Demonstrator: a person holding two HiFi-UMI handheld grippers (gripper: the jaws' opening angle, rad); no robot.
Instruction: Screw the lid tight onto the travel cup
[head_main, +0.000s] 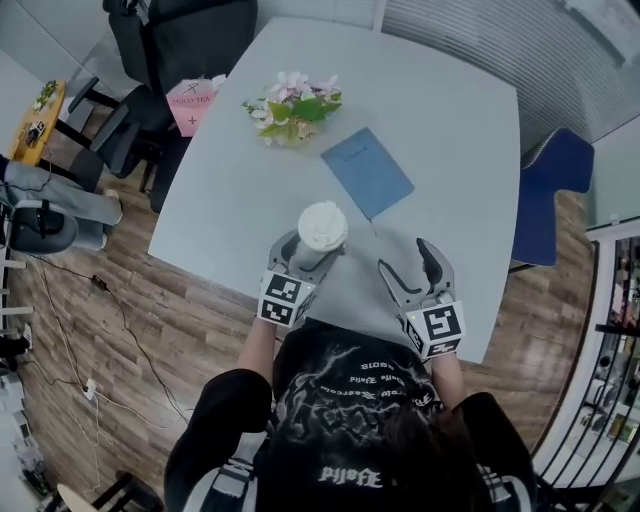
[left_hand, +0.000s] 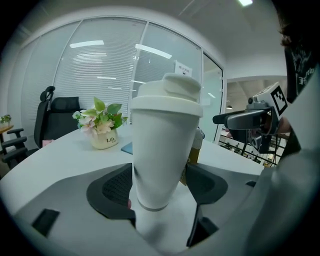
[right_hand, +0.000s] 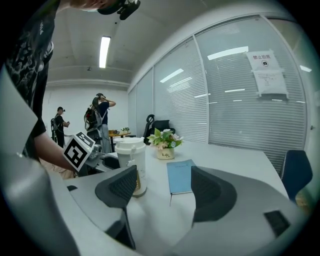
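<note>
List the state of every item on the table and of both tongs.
travel cup: upright, standing between the left tongs
lid: on the cup; tightness unclear
left tongs: open around the cup
right tongs: open, empty
blue notebook: closed, lying flat
flower pot: upright

We have the cup (head_main: 322, 228) standing on the table (head_main: 450, 120) between the jaws of the left gripper (left_hand: 157, 186) | right gripper (head_main: 404, 256) to its right | notebook (head_main: 366, 172) behind | flowers (head_main: 292, 108) farther back

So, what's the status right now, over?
Left gripper open, travel cup between its jaws. Right gripper open, empty. Lid on cup. Notebook, flowers stand clear.
</note>
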